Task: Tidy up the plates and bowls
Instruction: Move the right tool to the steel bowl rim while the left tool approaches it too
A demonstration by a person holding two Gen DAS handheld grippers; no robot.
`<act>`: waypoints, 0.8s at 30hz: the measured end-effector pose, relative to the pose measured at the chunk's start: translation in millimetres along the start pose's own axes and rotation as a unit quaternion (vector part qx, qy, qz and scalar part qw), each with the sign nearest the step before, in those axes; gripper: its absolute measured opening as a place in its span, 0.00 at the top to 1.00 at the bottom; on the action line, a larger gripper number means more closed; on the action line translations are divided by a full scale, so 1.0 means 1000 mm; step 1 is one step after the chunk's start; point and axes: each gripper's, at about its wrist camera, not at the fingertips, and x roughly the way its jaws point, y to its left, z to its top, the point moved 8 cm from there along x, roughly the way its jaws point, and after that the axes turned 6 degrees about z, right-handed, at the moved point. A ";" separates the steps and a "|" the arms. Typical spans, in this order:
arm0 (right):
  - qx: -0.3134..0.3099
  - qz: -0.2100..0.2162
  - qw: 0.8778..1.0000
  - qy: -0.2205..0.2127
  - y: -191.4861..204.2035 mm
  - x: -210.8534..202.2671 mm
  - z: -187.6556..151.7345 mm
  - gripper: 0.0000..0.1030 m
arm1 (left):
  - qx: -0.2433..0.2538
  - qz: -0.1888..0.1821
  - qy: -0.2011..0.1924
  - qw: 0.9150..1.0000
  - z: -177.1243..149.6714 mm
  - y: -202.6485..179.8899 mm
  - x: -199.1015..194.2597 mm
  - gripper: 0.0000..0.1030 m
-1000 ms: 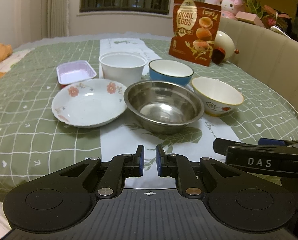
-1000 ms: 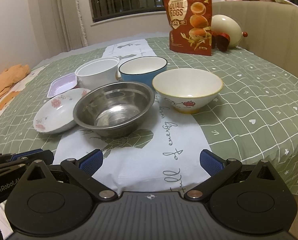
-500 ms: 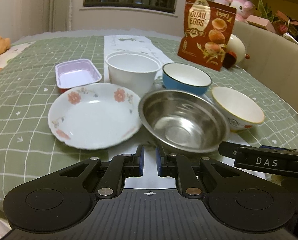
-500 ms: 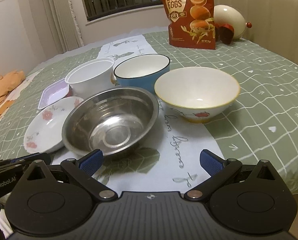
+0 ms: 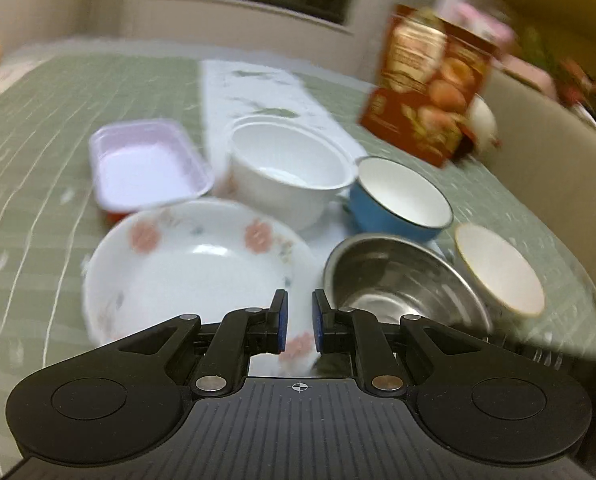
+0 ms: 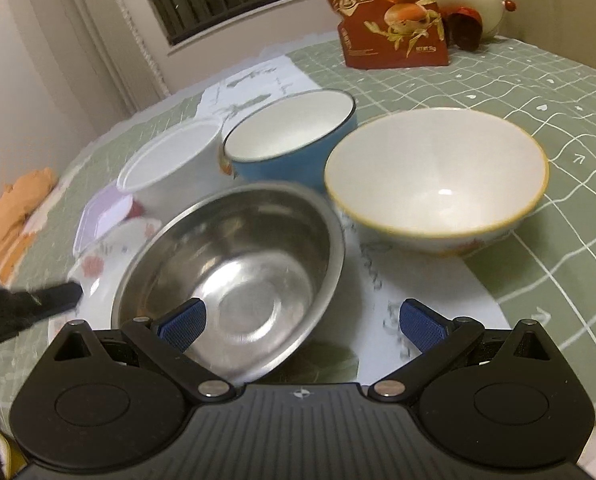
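Note:
A floral plate (image 5: 194, 268) lies left of a steel bowl (image 5: 397, 284). Behind them stand a white bowl (image 5: 290, 168), a blue bowl (image 5: 401, 200) and a pink tray (image 5: 146, 160); a cream bowl (image 5: 497, 272) sits at the right. My left gripper (image 5: 296, 326) is nearly shut and empty, over the plate's near right rim. My right gripper (image 6: 301, 324) is open and empty; its left finger is over the steel bowl (image 6: 234, 280), and the cream bowl (image 6: 437, 176) stands beyond its right finger. The blue bowl (image 6: 294, 136), white bowl (image 6: 174, 164) and plate (image 6: 94, 268) also show there.
A quail-egg snack bag (image 6: 385, 12) and an egg-shaped ornament (image 6: 469, 0) stand at the back on the green checked tablecloth (image 6: 557, 120). An orange cloth (image 6: 14, 208) lies at the far left. A beige seat back (image 5: 545, 160) borders the table's right side.
Both grippers have moved forward toward the dishes. The left one now reaches the plate's near rim; the right one now reaches over the steel bowl. The dishes have not moved.

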 end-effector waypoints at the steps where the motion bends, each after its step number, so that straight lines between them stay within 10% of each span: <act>1: 0.009 0.005 1.000 0.004 -0.003 0.004 0.003 0.00 | -0.002 -0.014 0.007 1.000 0.003 0.000 0.006 0.86; 24: -0.034 -0.001 0.999 0.042 0.002 0.032 -0.001 0.02 | 0.018 -0.051 0.076 0.996 0.014 -0.031 0.075 0.75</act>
